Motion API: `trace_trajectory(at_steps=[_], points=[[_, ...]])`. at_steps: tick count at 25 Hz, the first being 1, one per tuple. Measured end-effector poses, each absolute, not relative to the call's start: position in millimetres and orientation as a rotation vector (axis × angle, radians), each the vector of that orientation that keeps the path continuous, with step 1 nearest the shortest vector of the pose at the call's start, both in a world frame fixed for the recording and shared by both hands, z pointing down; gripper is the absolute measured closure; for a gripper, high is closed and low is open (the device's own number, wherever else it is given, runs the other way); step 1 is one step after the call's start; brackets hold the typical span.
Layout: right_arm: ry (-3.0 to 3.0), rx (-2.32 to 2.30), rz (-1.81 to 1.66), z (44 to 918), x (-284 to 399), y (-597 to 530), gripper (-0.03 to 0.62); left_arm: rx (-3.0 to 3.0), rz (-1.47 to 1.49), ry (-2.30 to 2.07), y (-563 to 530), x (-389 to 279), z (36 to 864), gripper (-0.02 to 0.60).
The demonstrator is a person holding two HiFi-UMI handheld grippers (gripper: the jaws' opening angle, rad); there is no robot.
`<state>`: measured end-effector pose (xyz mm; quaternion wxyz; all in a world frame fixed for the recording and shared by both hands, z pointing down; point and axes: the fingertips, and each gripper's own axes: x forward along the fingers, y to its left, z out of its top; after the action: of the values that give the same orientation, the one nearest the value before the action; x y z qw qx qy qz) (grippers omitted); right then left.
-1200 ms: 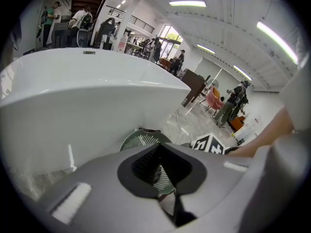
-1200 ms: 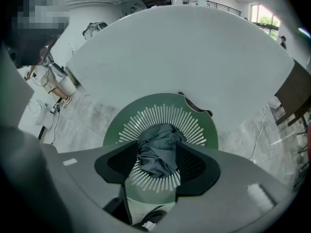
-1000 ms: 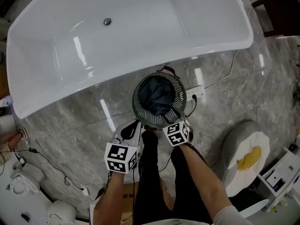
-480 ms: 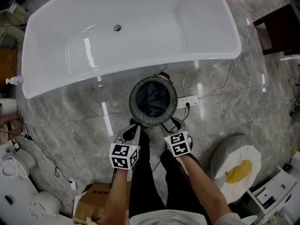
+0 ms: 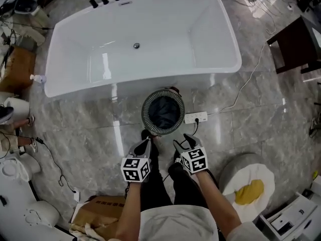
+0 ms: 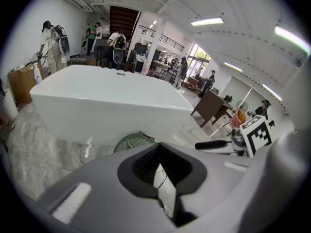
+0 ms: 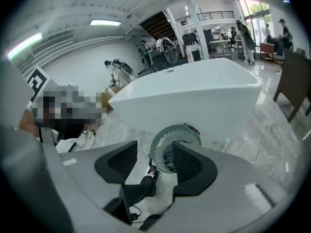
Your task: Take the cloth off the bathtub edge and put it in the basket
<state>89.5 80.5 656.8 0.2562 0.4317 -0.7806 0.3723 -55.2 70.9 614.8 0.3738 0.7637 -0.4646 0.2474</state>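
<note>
The dark cloth [image 5: 164, 112] lies bunched inside the round slatted basket [image 5: 147, 119], which stands on the marble floor just in front of the white bathtub [image 5: 150, 79]. Nothing lies on the tub's edge. Both grippers hang above the person's legs, short of the basket. My left gripper [image 5: 147, 140] has its jaws together and empty; in its own view the pads [image 6: 146, 166] meet at the tips, with the basket rim [image 6: 132, 141] beyond. My right gripper [image 5: 180, 140] is open with nothing in it; its view looks between the pads [image 7: 119, 163] at the basket [image 7: 167, 139] and cloth [image 7: 170, 157].
A white power strip [image 5: 196, 117] with cables lies right of the basket. A grey pouf with a yellow item [image 5: 249, 184] sits at lower right, a cardboard box [image 5: 99, 212] at lower left, a dark wooden table [image 5: 296, 41] at upper right. People stand far behind the tub.
Both grippers have pulled up and back from the basket's rim. The head view has risen, so tub and basket look smaller. The cloth stays in the basket.
</note>
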Motion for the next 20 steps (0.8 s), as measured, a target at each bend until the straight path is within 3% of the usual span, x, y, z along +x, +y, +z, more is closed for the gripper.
trace_trajectory(at_steps=[11,20], points=[[-2.265,1.170,0.927,536,92,145,0.372,2.037,0.516,-1.272,125,-38,502,0.524],[-2.294,1.209,0.846,497,111,169,0.373,2.107,0.573,-1.259,170,-23,477,0.524]])
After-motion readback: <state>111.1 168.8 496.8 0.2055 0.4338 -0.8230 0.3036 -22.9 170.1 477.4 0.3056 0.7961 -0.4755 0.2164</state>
